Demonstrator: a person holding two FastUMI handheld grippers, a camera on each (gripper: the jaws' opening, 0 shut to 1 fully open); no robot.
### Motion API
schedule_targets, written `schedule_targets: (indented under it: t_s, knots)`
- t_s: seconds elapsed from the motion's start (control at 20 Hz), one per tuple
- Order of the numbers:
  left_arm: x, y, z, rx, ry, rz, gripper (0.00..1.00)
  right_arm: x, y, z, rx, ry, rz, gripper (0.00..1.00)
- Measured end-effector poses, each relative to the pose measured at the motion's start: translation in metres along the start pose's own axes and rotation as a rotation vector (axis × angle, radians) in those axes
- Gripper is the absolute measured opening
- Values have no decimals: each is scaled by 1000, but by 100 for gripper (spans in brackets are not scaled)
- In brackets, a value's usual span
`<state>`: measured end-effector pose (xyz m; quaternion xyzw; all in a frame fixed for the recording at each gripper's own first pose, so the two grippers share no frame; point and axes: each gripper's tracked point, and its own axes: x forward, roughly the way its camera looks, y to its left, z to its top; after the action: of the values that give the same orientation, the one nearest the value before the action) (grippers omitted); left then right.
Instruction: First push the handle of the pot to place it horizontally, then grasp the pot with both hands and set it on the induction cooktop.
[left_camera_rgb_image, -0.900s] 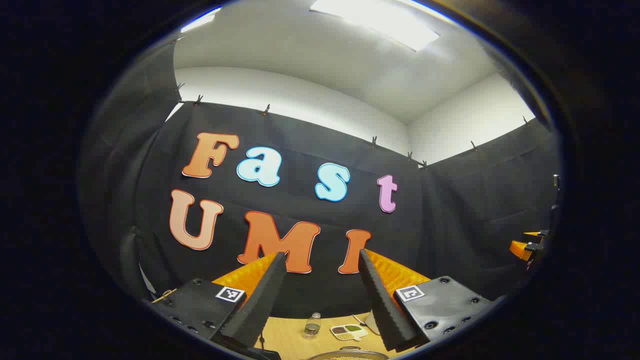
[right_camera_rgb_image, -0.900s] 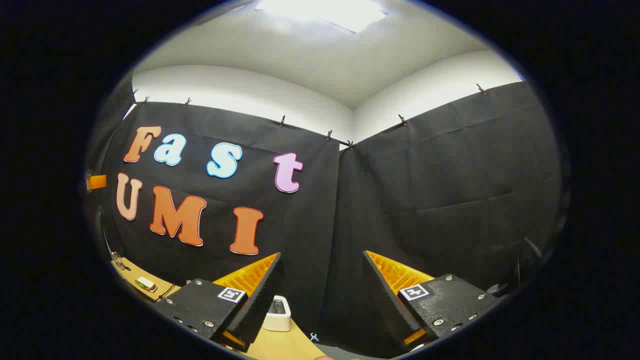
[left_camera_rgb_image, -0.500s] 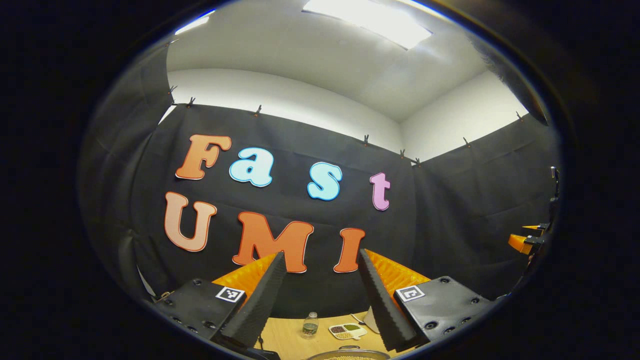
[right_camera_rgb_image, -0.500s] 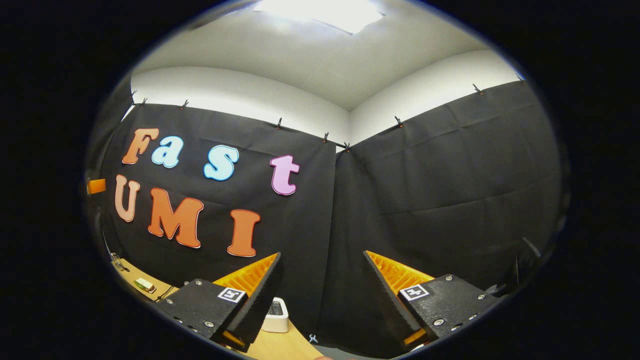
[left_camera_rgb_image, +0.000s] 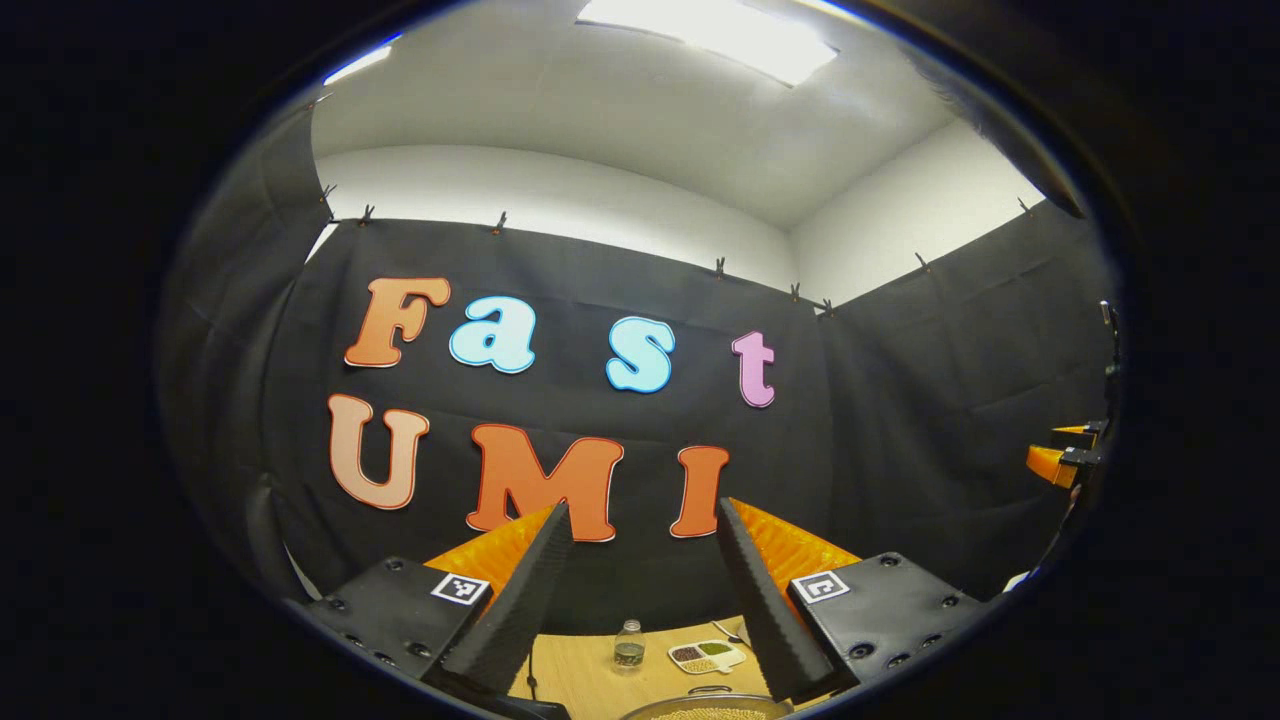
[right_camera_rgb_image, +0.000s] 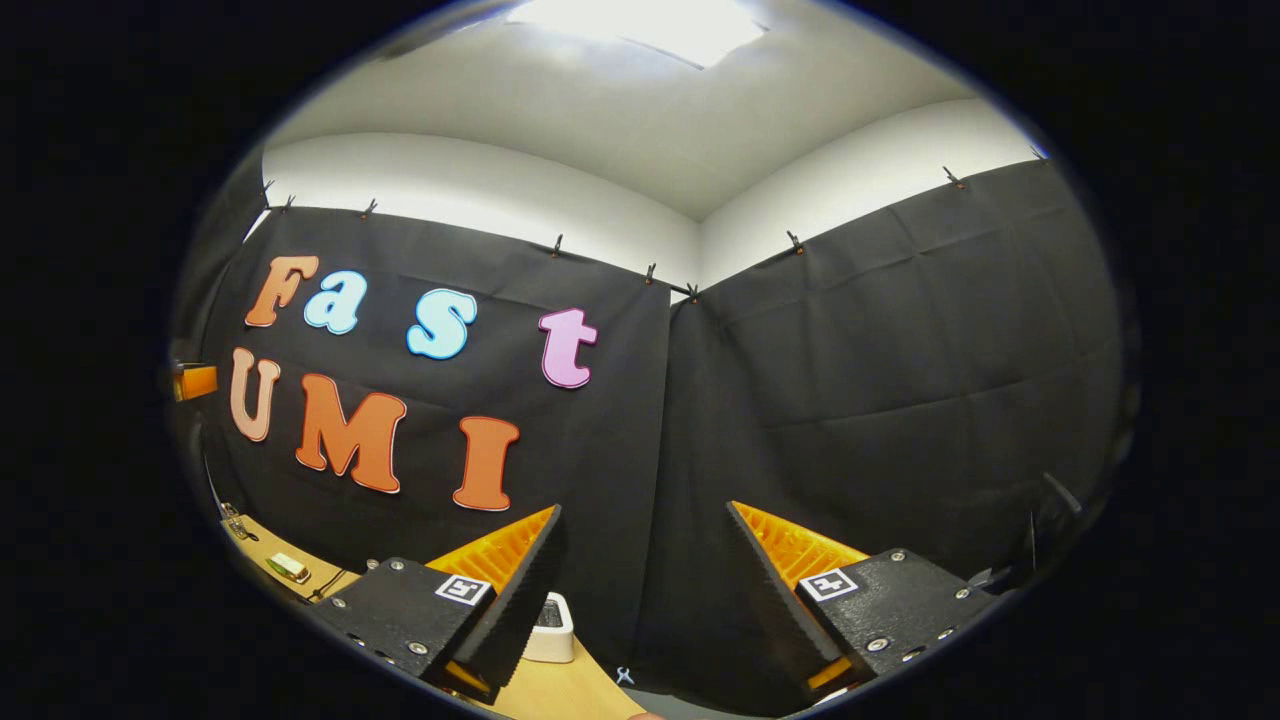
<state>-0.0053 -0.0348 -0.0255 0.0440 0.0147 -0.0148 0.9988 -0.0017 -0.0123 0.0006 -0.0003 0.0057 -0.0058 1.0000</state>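
The pot's metal rim (left_camera_rgb_image: 705, 709) with a small far handle (left_camera_rgb_image: 708, 690) peeks in at the bottom of the left gripper view, holding pale grains. My left gripper (left_camera_rgb_image: 640, 520) is held above it, tilted up at the booth wall, open with nothing between its fingers. In the right gripper view my right gripper (right_camera_rgb_image: 645, 520) is also open and empty, aimed at the corner of the booth. At the right edge of the left gripper view the other gripper (left_camera_rgb_image: 1062, 462) appears small. The rest of the pot is hidden below the view.
On the wooden table (left_camera_rgb_image: 590, 680) beyond the pot stand a small glass bottle (left_camera_rgb_image: 628, 645) and a white divided dish (left_camera_rgb_image: 706, 655) of beans. In the right gripper view a white box (right_camera_rgb_image: 552, 630) sits on the table (right_camera_rgb_image: 560, 690), and a small item (right_camera_rgb_image: 288, 567) lies at far left.
The left gripper view has tipped down slightly, so more of the table, bottle, dish and pot rim shows. The right gripper has barely moved.
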Motion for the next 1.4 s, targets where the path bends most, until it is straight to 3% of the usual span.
schedule_targets:
  t_s: [0.1, 0.3, 0.5, 0.6, 0.65, 0.7, 0.75, 0.85, 0.95, 1.05, 1.15, 1.25, 1.4]
  knots:
    - [-1, 3, 0, 12, 0, 21, 94, -1, 0, 1, -4, -1, 0, 93]
    - [-4, 0, -2, 27, -6, 33, 94, -2, -1, 1, 1, -1, 9, 96]
    - [-7, -13, -26, 23, 54, 25, 91, -3, -2, -2, 9, 4, 31, 93]
    - [-12, -16, -47, 4, 115, 29, 59, -3, -2, -4, 12, 9, 46, 96]
    - [-15, -17, -59, -1, 150, 40, 49, -2, -3, -6, 13, 13, 56, 96]
    - [-17, -17, -73, -1, 195, 53, 26, -2, -4, -7, 15, 17, 65, 96]
    - [-22, -19, -93, -12, 254, 62, 11, -2, -4, -8, 19, 19, 75, 96]
    - [-33, -25, -127, -55, 368, 75, 12, -1, -6, -13, 26, 24, 95, 96]
    - [-45, -37, -165, -107, 499, 89, 7, -1, -13, -20, 28, 33, 112, 93]
    - [-66, -42, -205, -151, 632, 115, 8, 1, -14, -27, 29, 44, 134, 96]
    - [-93, -51, -244, -181, 781, 127, 7, 6, -16, -36, 31, 55, 156, 93]
    - [-131, -59, -288, -183, 960, 152, 8, 8, -16, -44, 34, 69, 175, 96]
    - [-168, -72, -319, -230, 1128, 184, 8, 9, -19, -55, 36, 82, 200, 96]
